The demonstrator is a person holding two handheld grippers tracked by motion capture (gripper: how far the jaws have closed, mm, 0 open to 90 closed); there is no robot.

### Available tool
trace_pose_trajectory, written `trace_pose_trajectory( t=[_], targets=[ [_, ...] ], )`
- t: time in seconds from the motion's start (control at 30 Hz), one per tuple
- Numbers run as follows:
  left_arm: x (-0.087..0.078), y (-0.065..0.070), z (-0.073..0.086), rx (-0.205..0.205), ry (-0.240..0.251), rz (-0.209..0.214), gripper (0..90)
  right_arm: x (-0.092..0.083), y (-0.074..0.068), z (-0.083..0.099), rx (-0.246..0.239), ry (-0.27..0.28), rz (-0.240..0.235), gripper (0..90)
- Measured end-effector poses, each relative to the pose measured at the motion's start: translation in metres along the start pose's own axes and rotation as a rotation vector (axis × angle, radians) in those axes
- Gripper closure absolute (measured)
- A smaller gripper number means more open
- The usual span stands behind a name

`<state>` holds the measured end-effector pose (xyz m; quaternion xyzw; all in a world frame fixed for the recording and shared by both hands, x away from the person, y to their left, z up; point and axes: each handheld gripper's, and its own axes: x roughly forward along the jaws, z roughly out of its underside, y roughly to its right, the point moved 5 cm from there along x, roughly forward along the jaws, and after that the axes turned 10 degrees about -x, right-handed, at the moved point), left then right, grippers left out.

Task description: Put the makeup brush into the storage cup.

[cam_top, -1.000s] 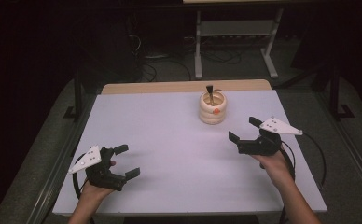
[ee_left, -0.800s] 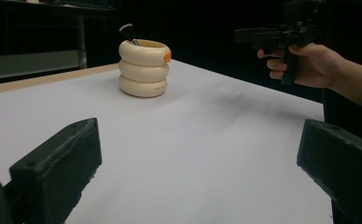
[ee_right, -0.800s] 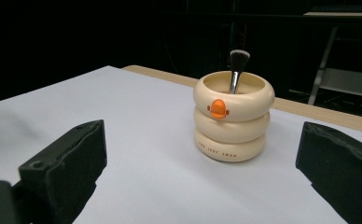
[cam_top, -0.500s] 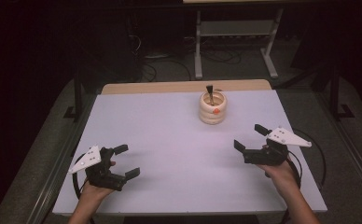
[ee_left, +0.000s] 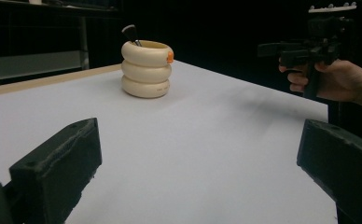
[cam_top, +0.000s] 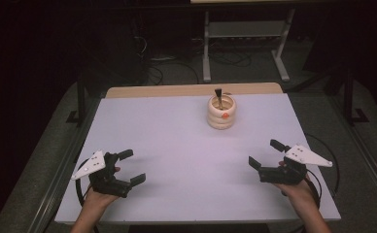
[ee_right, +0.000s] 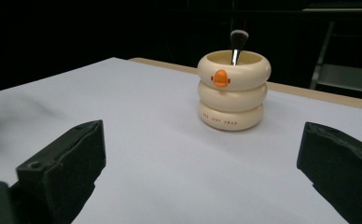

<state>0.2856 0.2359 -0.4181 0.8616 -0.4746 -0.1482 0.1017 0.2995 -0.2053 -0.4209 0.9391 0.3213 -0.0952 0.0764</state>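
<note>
A cream ringed cup (cam_top: 221, 112) (ee_left: 146, 68) (ee_right: 233, 90) with an orange mark stands upright at the far middle of the white table (cam_top: 177, 145). A black-handled brush (cam_top: 218, 95) (ee_right: 237, 44) (ee_left: 131, 34) sticks up out of it. My left gripper (cam_top: 131, 166) rests near the front left corner, open, nothing between its jaws. My right gripper (cam_top: 265, 154) is held low near the front right edge, open and empty; from the left gripper view it appears far off as the right gripper (ee_left: 281, 49) in a hand. Both are well apart from the cup.
A wooden strip (cam_top: 186, 90) runs along the table's far edge. Behind it stand a metal rack (cam_top: 245, 34) and floor cables (cam_top: 162, 63) in the dark. Each gripper trails a black cable (cam_top: 322, 165) over the table's edge.
My right gripper has drawn back toward the front right edge and lower, away from the cup. The left gripper has stayed where it was.
</note>
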Motion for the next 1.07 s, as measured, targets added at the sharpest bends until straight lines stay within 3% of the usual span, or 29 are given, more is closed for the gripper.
trace_pose_trajectory(
  t=[0.5,1.07],
  targets=[
    [0.0,-0.004,0.0,0.002,-0.005,-0.013,0.0,-0.014,-0.01,0.015,0.012,-0.037,-0.015,0.6],
    [0.0,-0.003,0.002,0.002,-0.016,-0.011,0.0,-0.012,-0.011,0.016,-0.006,-0.052,-0.022,0.7]
  ],
)
